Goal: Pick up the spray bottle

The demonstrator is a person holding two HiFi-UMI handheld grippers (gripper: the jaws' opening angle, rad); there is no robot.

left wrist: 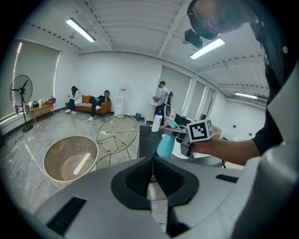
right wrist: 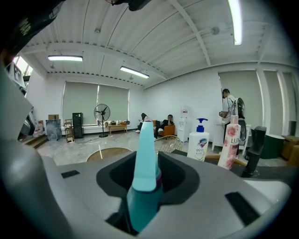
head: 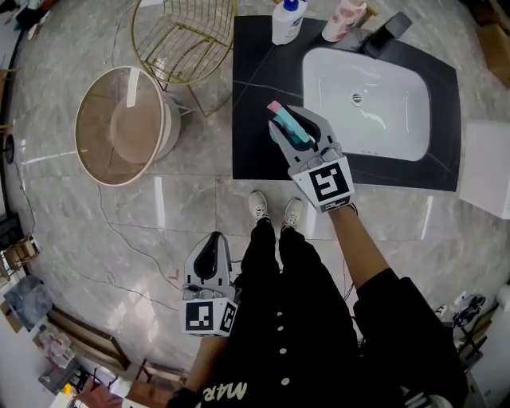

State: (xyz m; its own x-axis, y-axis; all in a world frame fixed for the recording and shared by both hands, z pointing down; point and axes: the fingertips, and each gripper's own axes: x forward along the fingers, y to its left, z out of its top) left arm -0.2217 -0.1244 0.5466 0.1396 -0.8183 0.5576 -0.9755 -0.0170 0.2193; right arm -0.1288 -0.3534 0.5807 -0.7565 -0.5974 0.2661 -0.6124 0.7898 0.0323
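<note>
The teal spray bottle (head: 288,127) with its pink nozzle sits between the jaws of my right gripper (head: 296,131), which is shut on it, above the front left of the black counter (head: 263,119). In the right gripper view the spray bottle (right wrist: 145,177) fills the gap between the jaws, its trigger head standing upright. The left gripper view shows the spray bottle (left wrist: 165,145) held out in my right gripper (left wrist: 180,137). My left gripper (head: 209,256) hangs low beside the person's left leg over the floor, shut and empty; in its own view the left gripper (left wrist: 152,186) has its pads together.
A white sink (head: 366,103) is set in the counter, with a dark tap (head: 388,33), a white pump bottle (head: 288,20) and a pink bottle (head: 343,20) behind it. A gold wire chair (head: 185,36) and a round beige basket (head: 119,123) stand on the marble floor at left.
</note>
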